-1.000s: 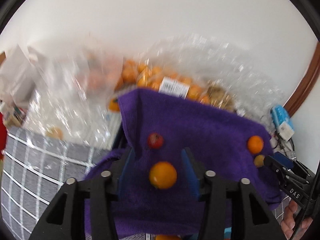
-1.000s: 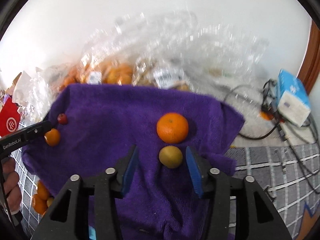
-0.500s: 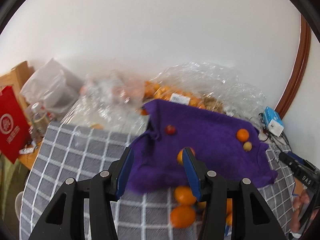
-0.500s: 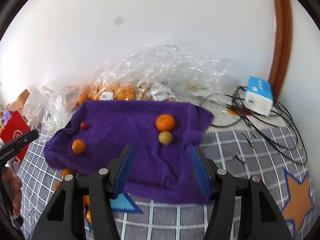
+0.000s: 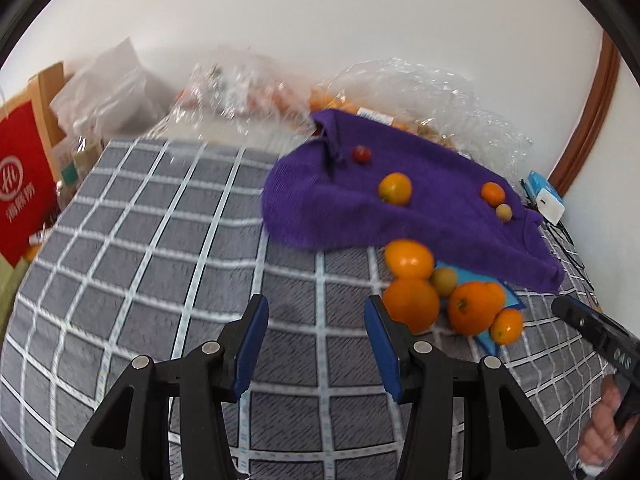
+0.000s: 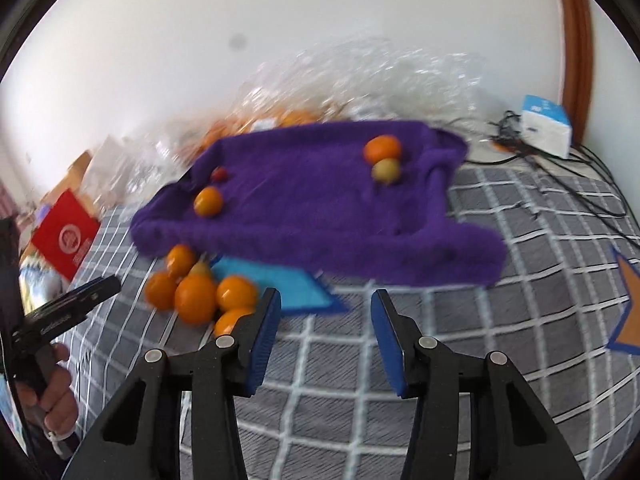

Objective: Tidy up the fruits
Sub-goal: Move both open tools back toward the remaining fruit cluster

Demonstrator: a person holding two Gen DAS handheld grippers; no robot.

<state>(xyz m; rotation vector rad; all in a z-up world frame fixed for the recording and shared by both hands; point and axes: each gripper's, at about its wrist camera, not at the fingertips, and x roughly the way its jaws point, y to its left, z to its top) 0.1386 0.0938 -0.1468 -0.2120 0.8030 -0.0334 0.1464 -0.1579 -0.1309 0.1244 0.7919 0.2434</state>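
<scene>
Now | left claw (image 5: 314, 332) agape, empty | right claw (image 6: 325, 330) agape, empty | orange pile (image 5: 412, 302) just right of left claw

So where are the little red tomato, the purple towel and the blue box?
tomato (image 5: 361, 154), left wrist view, middle
purple towel (image 5: 432, 220), left wrist view, bare middle
blue box (image 6: 546, 125), right wrist view, front face

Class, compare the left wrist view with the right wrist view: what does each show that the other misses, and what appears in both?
Only the left wrist view shows the person's right hand on its handle.

Only the right wrist view shows the orange star patch, the trailing black cables and the person's left hand.

Both show the purple towel carrying four fruits, the orange pile beside it, the red bag and the white-and-blue box.
</scene>
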